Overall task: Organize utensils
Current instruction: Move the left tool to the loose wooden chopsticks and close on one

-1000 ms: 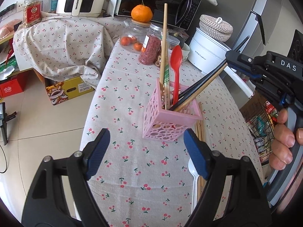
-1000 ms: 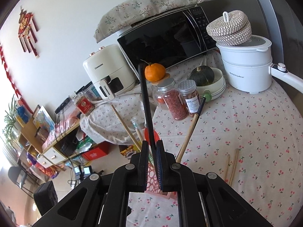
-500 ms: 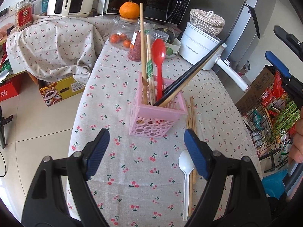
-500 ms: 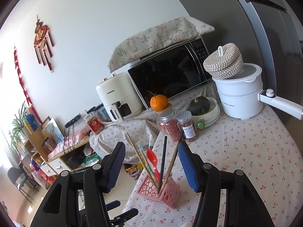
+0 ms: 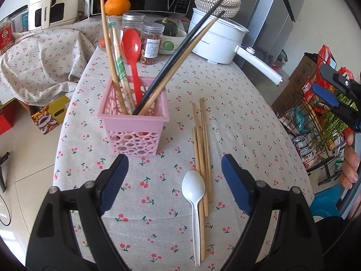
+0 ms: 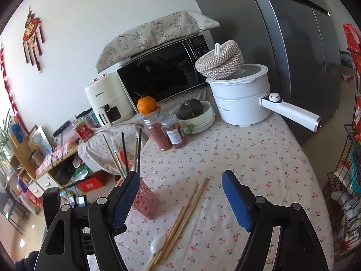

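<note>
A pink perforated basket [image 5: 133,122] [image 6: 144,199] stands on the cherry-print table and holds a red spoon [image 5: 132,45], wooden chopsticks and a black chopstick [image 5: 180,56]. To its right lie several loose wooden chopsticks [image 5: 202,149] [image 6: 187,212] and a white plastic spoon [image 5: 194,192] [image 6: 158,244]. My left gripper [image 5: 173,183] hovers above the table just in front of the basket and the white spoon, its jaws opening with nothing between them. My right gripper [image 6: 180,198] is off the table's right side, its jaws still opening and empty; it also shows at the left wrist view's right edge [image 5: 331,90].
At the table's far end stand two spice jars [image 5: 153,43], an orange [image 5: 117,5], a bowl with a dark squash [image 6: 196,113], a white pot [image 5: 216,38] with a long handle and woven lid, a microwave [image 6: 162,76] and an air fryer. A wire rack [image 5: 320,122] stands right of the table.
My right gripper let go of the black chopstick, which now stands in the basket, opened wide and pulled back to the right. My left gripper slid rightward, bringing the loose chopsticks and white spoon into view.
</note>
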